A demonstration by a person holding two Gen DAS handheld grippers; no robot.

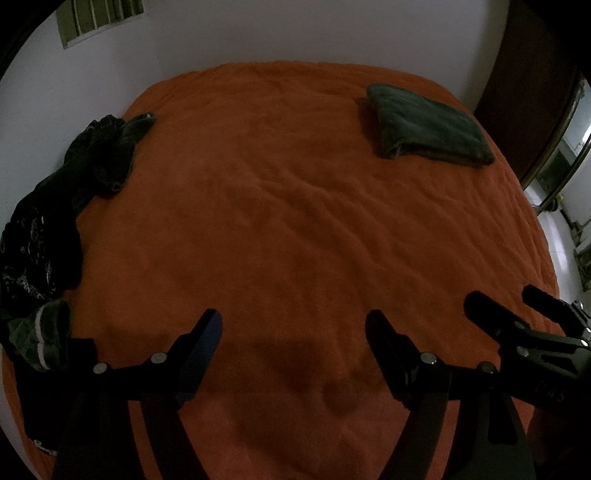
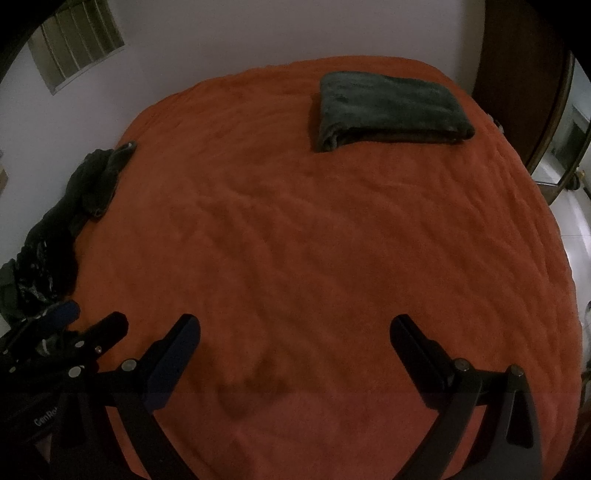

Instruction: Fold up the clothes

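Note:
A heap of dark unfolded clothes (image 1: 62,206) (image 2: 70,210) lies along the left edge of the orange bed (image 1: 288,206) (image 2: 314,240). A folded dark green garment (image 1: 424,125) (image 2: 388,110) rests at the far right of the bed. My left gripper (image 1: 293,325) hovers open over the near part of the bed, nothing between its fingers. My right gripper (image 2: 295,328) is open too, just to the right of the left one, also holding nothing. Each gripper shows at the edge of the other's view: right gripper (image 1: 513,299), left gripper (image 2: 96,314).
A white wall with a small vent window (image 1: 96,18) (image 2: 74,48) stands behind the bed. A dark wooden door (image 1: 532,85) (image 2: 521,74) is at the far right, with pale floor (image 1: 554,236) beside the bed's right edge.

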